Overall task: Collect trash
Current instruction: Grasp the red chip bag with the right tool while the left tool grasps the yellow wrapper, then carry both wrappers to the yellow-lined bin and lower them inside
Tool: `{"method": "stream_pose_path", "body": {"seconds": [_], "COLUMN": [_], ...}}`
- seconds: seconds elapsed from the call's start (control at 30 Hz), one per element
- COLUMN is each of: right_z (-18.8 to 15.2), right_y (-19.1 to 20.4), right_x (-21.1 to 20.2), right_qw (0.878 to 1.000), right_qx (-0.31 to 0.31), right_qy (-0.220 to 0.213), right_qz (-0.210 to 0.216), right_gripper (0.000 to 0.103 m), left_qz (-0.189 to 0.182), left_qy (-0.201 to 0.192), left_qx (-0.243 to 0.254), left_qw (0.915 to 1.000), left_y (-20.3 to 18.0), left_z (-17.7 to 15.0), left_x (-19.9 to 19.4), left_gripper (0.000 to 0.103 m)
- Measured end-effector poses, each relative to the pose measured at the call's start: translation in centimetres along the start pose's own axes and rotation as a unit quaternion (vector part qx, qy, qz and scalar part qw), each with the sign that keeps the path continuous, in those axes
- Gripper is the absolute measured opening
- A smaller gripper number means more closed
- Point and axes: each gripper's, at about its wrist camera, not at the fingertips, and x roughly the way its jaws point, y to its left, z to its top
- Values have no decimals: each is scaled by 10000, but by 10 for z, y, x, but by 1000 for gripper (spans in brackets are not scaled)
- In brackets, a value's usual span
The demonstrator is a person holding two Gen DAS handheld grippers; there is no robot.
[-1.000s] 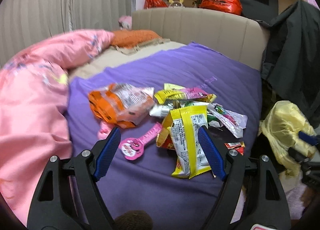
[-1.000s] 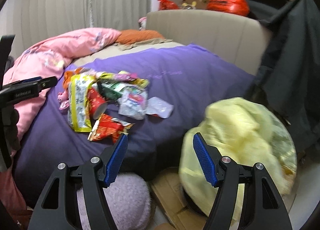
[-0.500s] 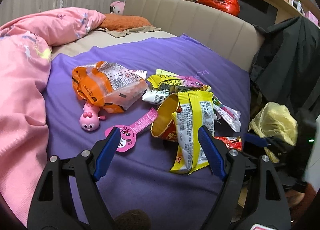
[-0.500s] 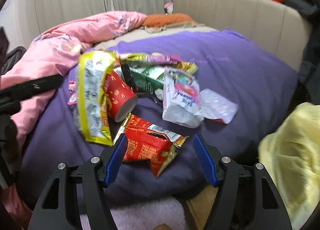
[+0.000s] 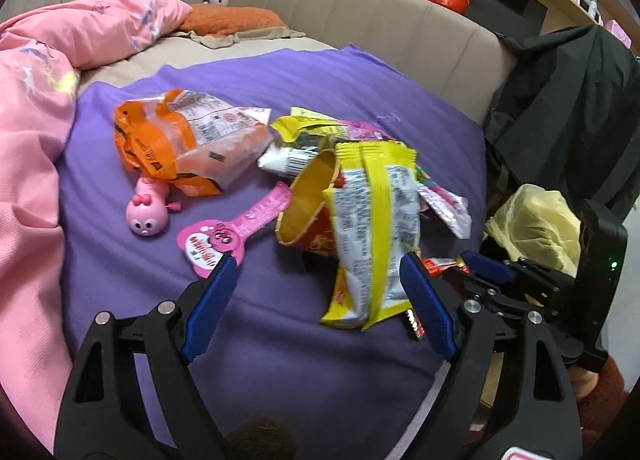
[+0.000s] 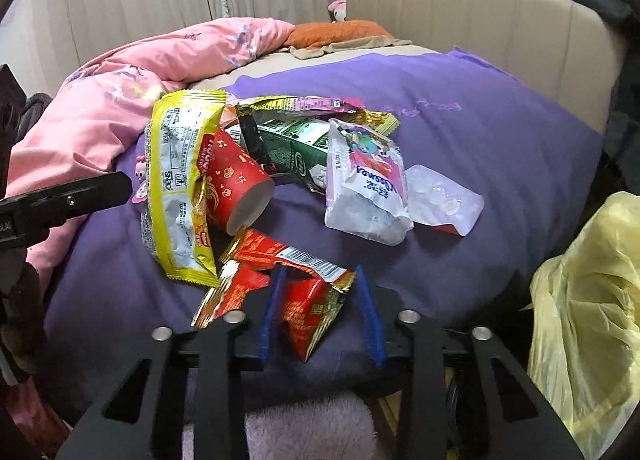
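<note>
Wrappers lie piled on the purple bedspread (image 6: 500, 131). My right gripper (image 6: 322, 312) has its blue pads on either side of a red foil wrapper (image 6: 308, 300) at the bed's near edge, half closed, not visibly pressing it. A yellow snack bag (image 6: 180, 187), a red paper cup (image 6: 236, 183), a green pack (image 6: 296, 143) and a white pouch (image 6: 368, 187) lie beyond. My left gripper (image 5: 320, 300) is open above the bed, its right pad beside the yellow snack bag (image 5: 372, 219). The right gripper also shows at the left wrist view's right edge (image 5: 480, 272).
A yellow plastic bag (image 6: 588, 308) hangs off the bed's right side. An orange bag (image 5: 184, 139), a pink toy (image 5: 146, 207) and a pink tag (image 5: 224, 236) lie left of the pile. A pink duvet (image 5: 32, 119) covers the left. A dark jacket (image 5: 568, 107) hangs at right.
My right gripper moved from beside the yellow bag onto the bed and narrowed around the red foil wrapper. My left gripper moved closer to the pile and stayed open.
</note>
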Motion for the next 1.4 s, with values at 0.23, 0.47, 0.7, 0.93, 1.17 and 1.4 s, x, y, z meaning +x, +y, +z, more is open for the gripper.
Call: {"method": "stream_pose_path", "body": {"seconds": [0.23,0.47,0.7,0.93,1.17,1.4], "right_z": [-1,-5,-8,-14,-9,-1], "right_y": [-2,-2,5,10,23,20], "right_x": [-7,-25,-21,8,-5,-20], "right_qw": [9998,9991,9983,9960,9980,9976], "right_qx": [187,329,517,890,552,561], "right_qy": [-108,-279,-200,39,-220,-318], "right_qz": [-24,4,-199,-83,-199,-266], "right_gripper": [36,59,59,59,36,31], "left_qz": [40,-143,-133,-446,-752,-953], "left_qy": [-35,-61,-416,-485,-535,-452], "left_qx": [445,356,139,-389,-205,-109], "left_qw": [9990,9992,9989,9971,9955,9944], "left_y": [-26,-13,26,52,38,29], "left_z": [36,42,48,50,48,45], "left_x": [16,28,12,3,-4,-5], "left_gripper": [63,34,27,27,27,29]}}
